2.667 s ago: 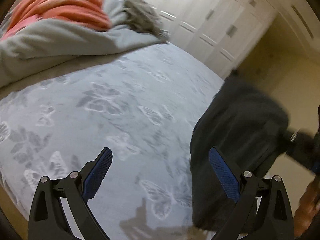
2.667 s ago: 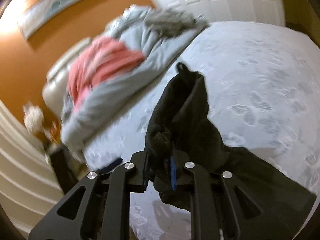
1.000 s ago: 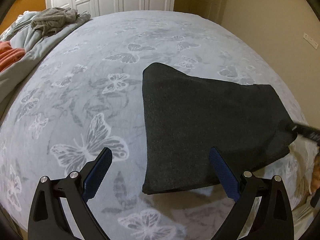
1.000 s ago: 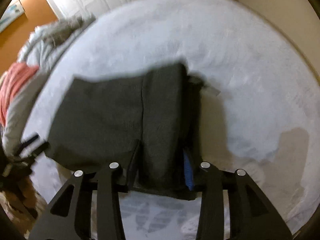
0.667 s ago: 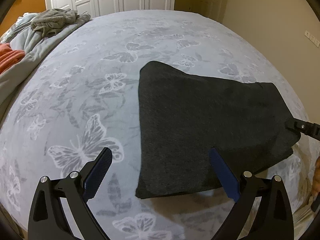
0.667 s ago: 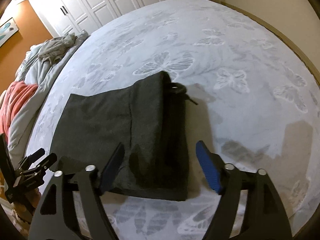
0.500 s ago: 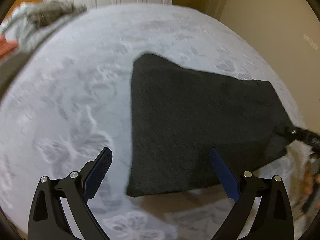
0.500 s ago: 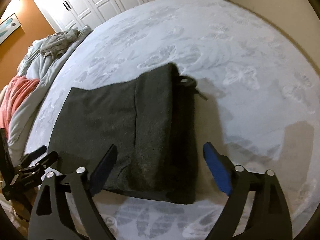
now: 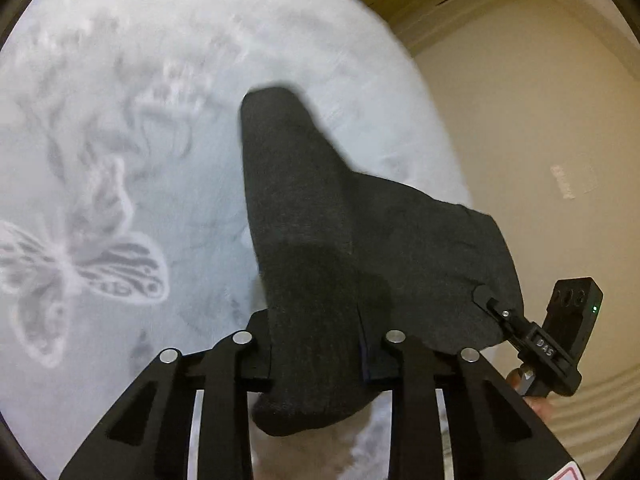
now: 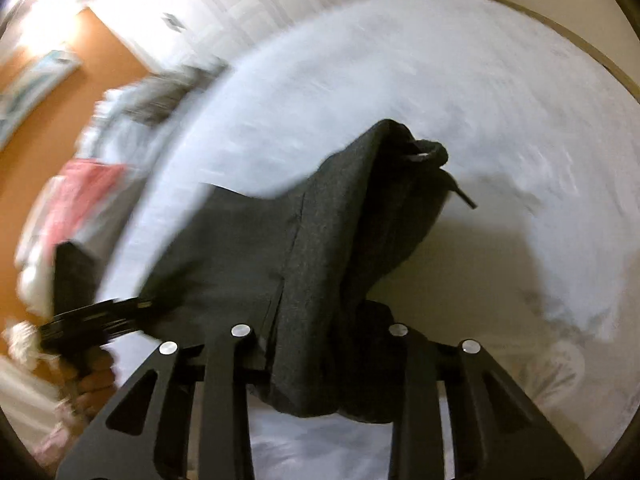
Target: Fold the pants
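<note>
You are working over the bed (image 9: 120,128), its pale butterfly-print cover taking up most of both views; the dark pants (image 9: 320,240), already folded down to a thick bundle, are lying near its near edge and lifting where you are gripping them. Your left gripper (image 9: 316,360) is closing on the near left corner with the cloth bunched between its pads; your right gripper (image 10: 320,356) is closing on the near right corner, by the waistband and its drawstring (image 10: 460,194). I judge you are starting the next fold; keep both corners level and carry them together to the far edge; watch that loose drawstring. The heaped bedding (image 10: 120,128) at far left is lying well apart.
</note>
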`<state>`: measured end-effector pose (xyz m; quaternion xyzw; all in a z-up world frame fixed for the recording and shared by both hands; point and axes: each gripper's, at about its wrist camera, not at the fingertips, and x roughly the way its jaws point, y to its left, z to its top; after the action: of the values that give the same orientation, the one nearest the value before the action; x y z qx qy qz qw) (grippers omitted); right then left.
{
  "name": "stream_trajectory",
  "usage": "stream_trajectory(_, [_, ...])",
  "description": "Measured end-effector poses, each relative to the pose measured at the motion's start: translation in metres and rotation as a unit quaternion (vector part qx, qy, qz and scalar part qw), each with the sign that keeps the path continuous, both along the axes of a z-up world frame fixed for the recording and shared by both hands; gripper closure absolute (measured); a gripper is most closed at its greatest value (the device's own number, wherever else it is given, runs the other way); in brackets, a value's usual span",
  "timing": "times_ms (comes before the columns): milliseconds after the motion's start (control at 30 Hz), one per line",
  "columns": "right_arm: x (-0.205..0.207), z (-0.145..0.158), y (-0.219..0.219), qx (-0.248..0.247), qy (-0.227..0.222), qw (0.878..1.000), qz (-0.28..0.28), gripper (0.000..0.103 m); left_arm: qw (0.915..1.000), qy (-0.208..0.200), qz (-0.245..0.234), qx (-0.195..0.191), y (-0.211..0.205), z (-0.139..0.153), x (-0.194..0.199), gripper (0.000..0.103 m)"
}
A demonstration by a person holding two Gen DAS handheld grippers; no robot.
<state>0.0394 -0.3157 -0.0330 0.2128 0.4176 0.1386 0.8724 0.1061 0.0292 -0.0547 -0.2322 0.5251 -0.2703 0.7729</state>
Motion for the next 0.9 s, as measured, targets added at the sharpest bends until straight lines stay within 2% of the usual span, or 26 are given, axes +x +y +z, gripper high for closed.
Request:
stream_trajectory(67, [-0.014,0.014,0.007,0.011,-0.018,1.000,0.023,0.071,0.9997,-0.022,-0.005,0.011,0.016,0.023,-0.020,0.077])
stream_trajectory(100, [-0.020,0.014,0.010,0.009,-0.011,0.999,0.035,0.059,0.9993,-0.025,-0.002,0.028,0.021,0.028,-0.027,0.068])
stream_trajectory(133, [-0.025,0.007,0.014,-0.014,0.008,0.999,0.044,0.042,0.9975,-0.029,0.007,0.064,0.028,0.029,-0.033,0.059])
stream_trajectory(200, [-0.033,-0.007,0.017,-0.101,0.027,0.994,0.005,0.033,0.9886,-0.057,0.040,0.134,0.037,0.026,-0.044,0.057])
stream_trajectory(233, [-0.038,-0.014,0.017,-0.143,0.042,0.989,-0.017,0.033,0.9782,-0.081,0.059,0.182,0.040,0.024,-0.051,0.057])
stream_trajectory(267, [-0.042,-0.015,0.017,-0.142,0.044,0.989,-0.019,0.033,0.9730,-0.091,0.062,0.203,0.042,0.022,-0.055,0.057])
stream_trajectory(300, [-0.048,-0.011,0.015,-0.113,0.031,0.993,-0.019,0.033,0.9707,-0.101,0.057,0.211,0.043,0.022,-0.060,0.054])
stream_trajectory(367, [-0.052,-0.008,0.018,-0.068,0.020,0.997,-0.006,0.033,0.9713,-0.116,0.051,0.201,0.041,0.025,-0.068,0.044])
stream_trajectory(467, [-0.048,-0.020,0.035,-0.046,0.041,0.998,0.022,0.039,0.9705,-0.156,0.021,0.183,0.022,0.035,-0.087,0.036])
stream_trajectory(500, [-0.046,-0.027,0.041,-0.045,0.056,0.997,0.035,0.040,0.9698,-0.166,0.006,0.179,0.017,0.039,-0.093,0.030])
stream_trajectory(567, [-0.036,-0.040,0.053,-0.049,0.083,0.994,0.044,0.044,0.9650,-0.191,-0.023,0.178,0.000,0.043,-0.104,0.027])
stream_trajectory(600, [-0.033,-0.042,0.057,-0.057,0.083,0.994,0.046,0.052,0.9626,-0.200,-0.036,0.179,-0.006,0.044,-0.107,0.027])
stream_trajectory(633, [-0.030,-0.043,0.062,-0.066,0.078,0.994,0.045,0.077,0.9606,-0.207,-0.055,0.177,-0.012,0.044,-0.111,0.024])
stream_trajectory(667, [-0.028,-0.042,0.063,-0.069,0.076,0.994,0.041,0.082,0.9595,-0.210,-0.069,0.175,-0.018,0.044,-0.114,0.024])
stream_trajectory(767, [-0.032,-0.025,0.069,-0.077,0.052,0.995,0.045,0.083,0.9574,-0.215,-0.108,0.159,-0.033,0.041,-0.126,0.022])
stream_trajectory(800, [-0.033,-0.022,0.070,-0.074,0.047,0.995,0.049,0.083,0.9567,-0.215,-0.121,0.154,-0.037,0.040,-0.129,0.018])
stream_trajectory(900, [-0.029,-0.015,0.074,-0.043,0.047,0.996,0.054,0.083,0.9492,-0.220,-0.159,0.160,-0.065,0.029,-0.139,0.017])
